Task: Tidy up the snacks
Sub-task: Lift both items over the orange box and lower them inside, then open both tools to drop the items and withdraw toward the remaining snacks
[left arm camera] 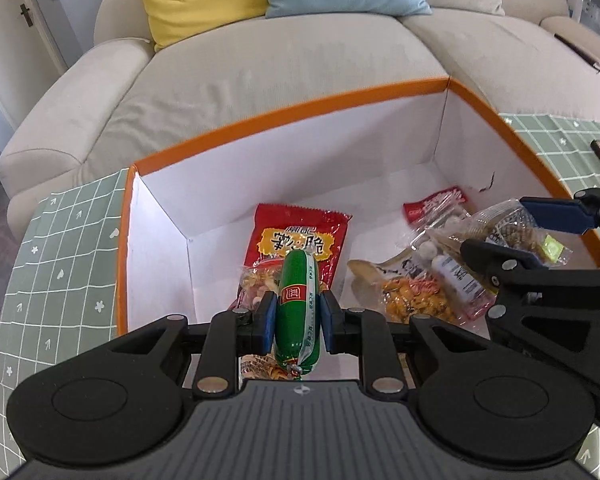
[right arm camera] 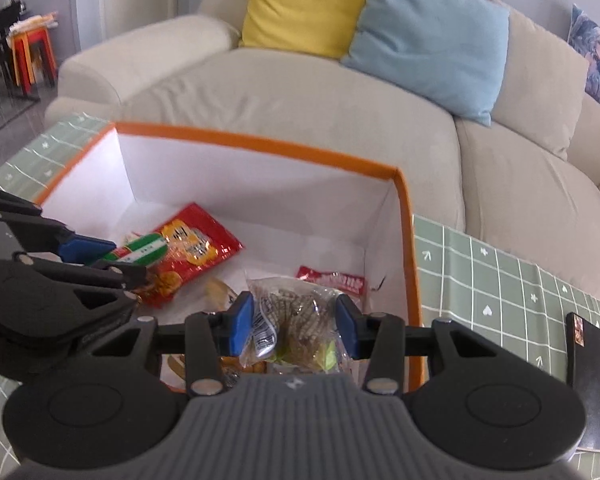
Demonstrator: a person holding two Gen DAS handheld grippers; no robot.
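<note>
An orange-rimmed white box (left arm camera: 288,112) (right arm camera: 260,142) stands on the green checked table. My left gripper (left arm camera: 298,316) is shut on a green sausage stick (left arm camera: 298,300) and holds it over the box's near left part; the stick also shows in the right wrist view (right arm camera: 146,250). My right gripper (right arm camera: 296,322) is shut on a clear bag of brown ridged snacks (right arm camera: 300,316) over the box's right side; the bag also shows in the left wrist view (left arm camera: 508,228). In the box lie a red snack bag (left arm camera: 300,236) (right arm camera: 196,248), a small red packet (left arm camera: 434,204) (right arm camera: 332,280) and several other packets (left arm camera: 412,292).
A beige sofa (left arm camera: 280,64) with a yellow cushion (right arm camera: 304,4) and a blue cushion (right arm camera: 428,36) stands right behind the table. A dark flat object (right arm camera: 590,376) lies on the green tablecloth (right arm camera: 500,280) right of the box. Chairs and an orange stool (right arm camera: 32,56) stand far left.
</note>
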